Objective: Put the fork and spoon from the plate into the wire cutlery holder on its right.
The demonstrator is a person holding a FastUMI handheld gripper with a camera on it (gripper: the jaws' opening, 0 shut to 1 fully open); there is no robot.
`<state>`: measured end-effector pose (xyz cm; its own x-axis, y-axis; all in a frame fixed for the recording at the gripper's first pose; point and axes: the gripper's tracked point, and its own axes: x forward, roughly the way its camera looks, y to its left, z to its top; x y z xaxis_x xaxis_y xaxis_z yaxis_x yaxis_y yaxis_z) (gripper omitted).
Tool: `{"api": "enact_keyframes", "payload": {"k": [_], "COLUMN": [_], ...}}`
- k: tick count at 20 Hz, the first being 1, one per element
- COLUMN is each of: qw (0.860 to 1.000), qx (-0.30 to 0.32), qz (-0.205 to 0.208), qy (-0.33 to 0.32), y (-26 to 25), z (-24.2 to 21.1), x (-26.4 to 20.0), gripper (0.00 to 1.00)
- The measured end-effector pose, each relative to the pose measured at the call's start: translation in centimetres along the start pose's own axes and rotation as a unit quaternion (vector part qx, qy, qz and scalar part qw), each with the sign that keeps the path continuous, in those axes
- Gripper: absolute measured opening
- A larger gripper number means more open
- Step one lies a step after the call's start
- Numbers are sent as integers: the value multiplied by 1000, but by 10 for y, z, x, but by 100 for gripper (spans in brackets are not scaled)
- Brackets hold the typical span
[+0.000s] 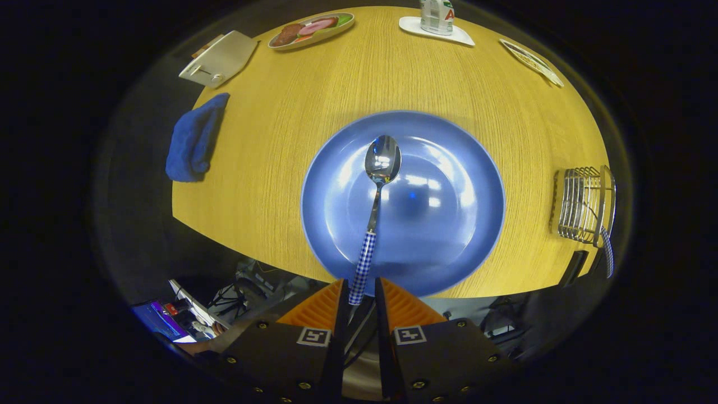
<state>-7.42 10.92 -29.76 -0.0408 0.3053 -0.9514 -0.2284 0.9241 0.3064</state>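
I am looking down over a round wooden tabletop from above its near edge. At the centre sits a blue plate, and the only thing lying in it is a spoon, bowl pointing away from me, its blue-and-white checked handle reaching back over the plate's near rim. The end of that handle lies between the two fingers of my hand-held gripper. The fingers stand a little apart, and the handle sits against the left one; I cannot tell whether both are pressing on it. To the right of the plate, well apart from it, stands the wire cutlery holder. A checked handle like the spoon's sticks out of its near side. At the far side of the tabletop I see a dish of food, and a blue cloth hangs over the left edge.
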Motion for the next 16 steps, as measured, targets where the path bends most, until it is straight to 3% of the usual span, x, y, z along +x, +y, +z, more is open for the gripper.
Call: {"api": "enact_keyframes", "payload": {"k": [16], "qw": [999], "qx": [15], "qz": [-6], "qy": [28], "y": [-4], "z": [3], "x": [31], "gripper": [27]}}
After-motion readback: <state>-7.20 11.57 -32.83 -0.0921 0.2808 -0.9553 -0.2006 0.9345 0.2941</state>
